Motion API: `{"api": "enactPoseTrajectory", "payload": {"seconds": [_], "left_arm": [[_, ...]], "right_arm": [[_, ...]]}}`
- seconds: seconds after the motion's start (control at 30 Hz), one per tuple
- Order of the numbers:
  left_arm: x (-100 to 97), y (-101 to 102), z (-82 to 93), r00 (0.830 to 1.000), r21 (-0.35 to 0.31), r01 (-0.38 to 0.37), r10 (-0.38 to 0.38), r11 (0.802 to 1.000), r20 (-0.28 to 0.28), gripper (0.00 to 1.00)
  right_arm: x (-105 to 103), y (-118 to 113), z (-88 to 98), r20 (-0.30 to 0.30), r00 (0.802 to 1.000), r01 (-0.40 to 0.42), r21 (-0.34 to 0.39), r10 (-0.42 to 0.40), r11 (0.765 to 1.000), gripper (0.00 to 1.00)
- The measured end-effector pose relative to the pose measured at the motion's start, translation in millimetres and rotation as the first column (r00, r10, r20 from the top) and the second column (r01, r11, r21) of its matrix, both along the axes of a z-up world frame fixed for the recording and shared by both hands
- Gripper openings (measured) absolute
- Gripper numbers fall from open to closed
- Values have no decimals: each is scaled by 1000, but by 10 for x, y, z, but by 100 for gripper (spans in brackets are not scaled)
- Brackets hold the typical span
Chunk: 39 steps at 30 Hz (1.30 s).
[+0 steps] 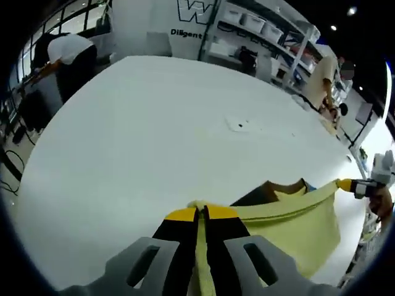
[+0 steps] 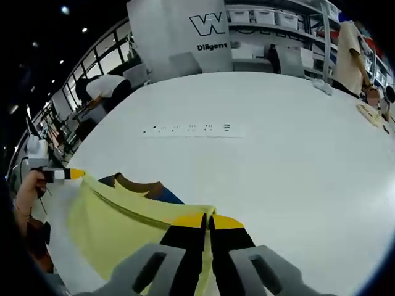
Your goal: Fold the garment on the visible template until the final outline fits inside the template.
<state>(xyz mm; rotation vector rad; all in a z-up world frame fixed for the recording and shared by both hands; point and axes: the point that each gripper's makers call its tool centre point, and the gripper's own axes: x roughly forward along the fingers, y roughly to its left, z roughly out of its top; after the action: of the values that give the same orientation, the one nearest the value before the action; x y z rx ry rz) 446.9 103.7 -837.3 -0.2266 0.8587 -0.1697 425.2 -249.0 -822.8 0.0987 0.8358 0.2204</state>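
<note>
A pale yellow garment (image 1: 302, 225) hangs stretched between my two grippers above the white table (image 1: 154, 135). My left gripper (image 1: 202, 213) is shut on one corner of the garment, the cloth running down between its black and yellow jaws. At the right edge of the left gripper view, the right gripper (image 1: 358, 187) holds the other end. In the right gripper view, my right gripper (image 2: 208, 217) is shut on the yellow garment (image 2: 117, 225), and the left gripper (image 2: 62, 174) holds the far corner at the left. A brown and blue piece (image 2: 145, 187) shows under the cloth.
A strip of small marks (image 2: 191, 129) lies on the table (image 2: 278, 154) beyond the garment. A dark spot (image 1: 241, 125) sits mid-table. People stand at the far edges (image 1: 68, 58) (image 2: 352, 46), with shelving (image 1: 265, 37) and a white signboard (image 2: 197, 34) behind.
</note>
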Motion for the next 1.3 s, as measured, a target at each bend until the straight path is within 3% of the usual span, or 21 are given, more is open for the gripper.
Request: {"api": "enactPoseTrajectory", "payload": {"seconds": [0.1,0.27,0.6,0.63,0.73,0.77,0.87,0.93,0.97,1.0,1.03,1.1,1.23,1.3], "left_arm": [[-4,29,-67,998,-42,-64,64,997,-1,2],[2,21,-127,999,-34,-51,51,998,7,2],[18,7,-179,999,-17,-13,14,1000,31,2],[7,-8,-185,1000,-10,4,-4,1000,28,2],[44,-25,-113,989,86,111,-118,990,88,3],[29,-36,-92,978,129,170,-184,977,99,4],[9,-23,-50,958,204,240,-266,949,111,10],[26,-79,6,922,238,319,-358,917,146,19],[22,-84,16,919,239,324,-364,915,148,24],[25,-99,52,906,250,345,-391,905,164,28],[30,-125,89,883,270,379,-433,885,180,31],[20,-132,111,863,296,410,-472,863,180,33],[-31,-117,74,809,372,490,-570,789,143,35],[-35,-84,49,780,430,516,-614,740,122,37]], "right_arm": [[4,5,-69,8,1000,-9,1,9,1000,0],[-14,0,-178,1,1000,-1,18,1,1000,0],[-11,14,-271,15,999,-47,-23,47,999,0],[-26,17,-291,4,999,-49,-27,49,998,0],[-41,37,-294,0,998,-56,-39,56,998,0],[-45,44,-287,1,998,-63,-44,63,997,0],[-47,57,-243,21,993,-115,-91,117,989,6],[-62,64,-221,24,990,-132,-110,136,985,17],[-70,71,-209,26,989,-141,-114,145,983,21],[-79,82,-193,28,986,-158,-116,162,981,25],[-81,89,-170,37,983,-174,-124,180,977,27],[-71,92,-135,55,975,-207,-145,216,968,30],[-70,107,-67,87,944,-291,-228,317,929,36],[-74,115,-58,98,915,-351,-290,392,891,37]]}}
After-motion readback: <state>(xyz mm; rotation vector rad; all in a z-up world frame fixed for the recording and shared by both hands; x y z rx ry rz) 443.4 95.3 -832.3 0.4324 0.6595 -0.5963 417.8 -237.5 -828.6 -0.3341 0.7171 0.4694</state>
